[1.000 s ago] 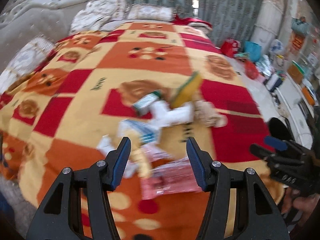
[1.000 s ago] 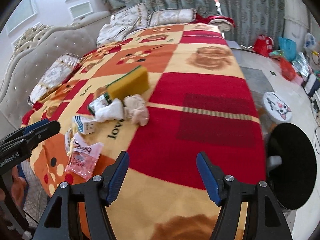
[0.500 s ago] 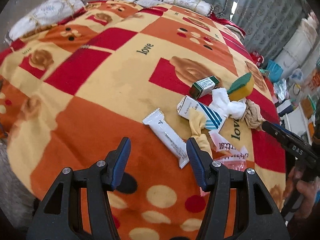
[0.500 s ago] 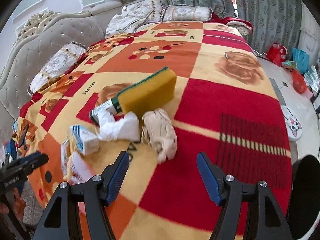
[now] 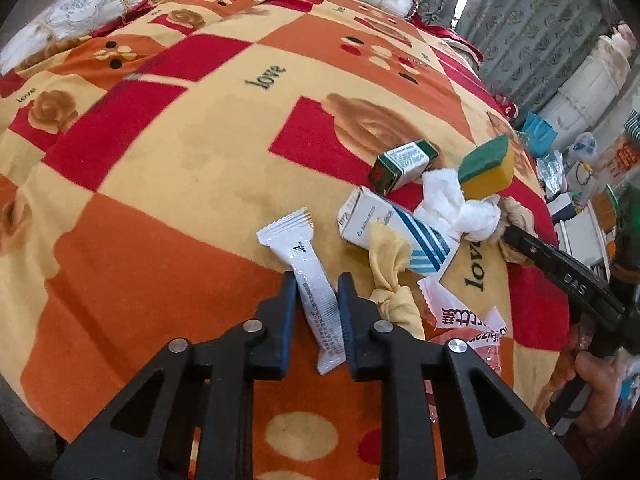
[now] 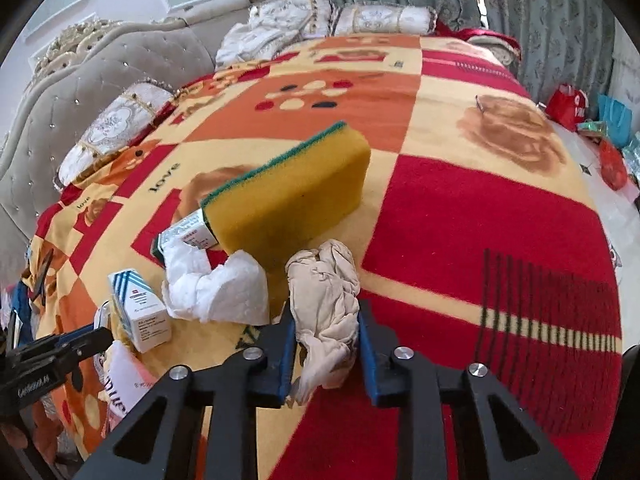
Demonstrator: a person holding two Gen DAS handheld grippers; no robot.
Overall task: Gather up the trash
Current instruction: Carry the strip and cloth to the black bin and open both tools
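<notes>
Both pairs of jaws are clamped at once on trash lying on a patterned bed blanket (image 5: 168, 168). The left gripper (image 5: 317, 292) is nearly closed, its pads pinching the lower half of a white snack wrapper (image 5: 308, 276) whose crimped top end points away up the bed. The right gripper (image 6: 326, 320) is likewise drawn in tight on a crumpled beige rag (image 6: 326, 292), which bulges up between the blue pads.

Just beside the rag sit a wad of white tissue (image 6: 216, 288) and a yellow sponge (image 6: 288, 196) with a green scouring face; a green carton (image 5: 404, 164) lies partly behind the sponge. A blue-striped white box (image 5: 384, 236) rests nearer the wrapper, with a knotted yellow cloth (image 5: 390, 276) and a pink-printed packet (image 5: 464, 320) close by.

The risks lie in the lift. The slick wrapper is held only along its edges and could slide free. The rag looks loosely bunched, so part may trail and drag the tissue or tip the sponge. Either pair of jaws may also have nipped blanket pile.
</notes>
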